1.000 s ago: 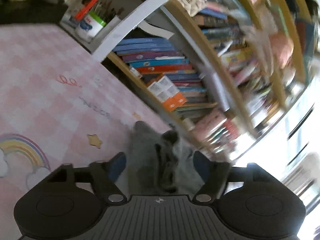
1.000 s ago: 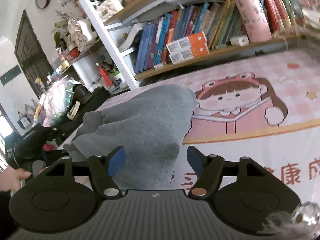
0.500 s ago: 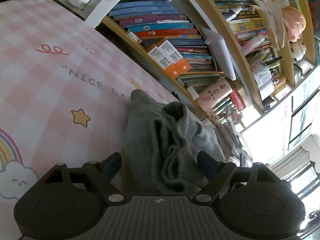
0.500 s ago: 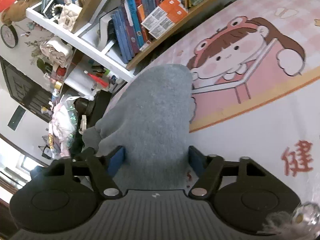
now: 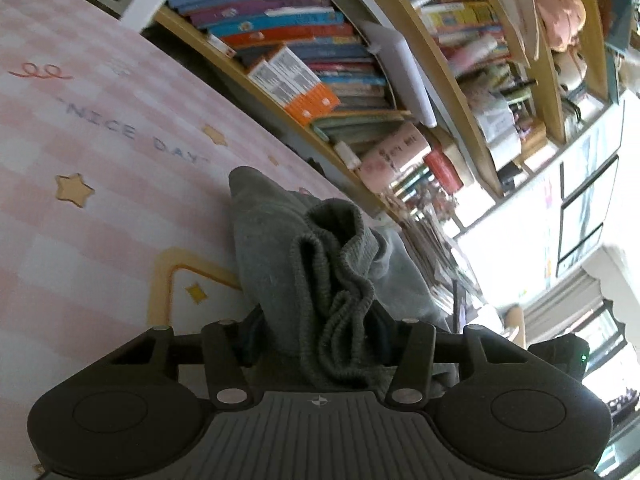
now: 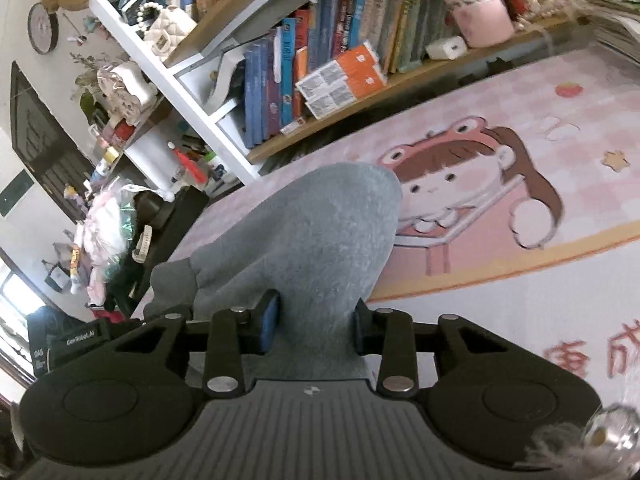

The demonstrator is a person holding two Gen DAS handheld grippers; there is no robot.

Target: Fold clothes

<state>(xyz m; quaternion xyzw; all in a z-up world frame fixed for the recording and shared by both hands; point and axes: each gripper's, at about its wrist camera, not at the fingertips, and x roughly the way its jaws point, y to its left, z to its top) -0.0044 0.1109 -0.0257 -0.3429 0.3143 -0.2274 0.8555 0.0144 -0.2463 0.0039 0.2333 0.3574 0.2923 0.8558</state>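
Both tongs grip the same grey garment (image 6: pixel 316 236). In the right wrist view the right tongs (image 6: pixel 316 326) are closed on a smooth part of the cloth in the lower centre of the frame, and the cloth runs away from them toward the middle of the frame, over the pink printed mat (image 6: pixel 520 240). In the left wrist view the left tongs (image 5: pixel 320 338) are closed on a bunched part with a ribbed knit edge (image 5: pixel 340 280), which is probably a cuff, a hem or a waistband; I cannot tell which.

The garment is not lying flat. It hangs or stretches between the two grips, with its far end near the bookshelf (image 6: pixel 320 60) in the upper half of the frame, and it seems only partly resting on the mat.

How far the folding is, the pictures settle only in part: no neat folded packet is visible. The cloth could be held for spreading, or held in the middle of a fold that is being carried over. What is left in either case, in my judgement, is to bring it into a flat, tidy shape on the mat.
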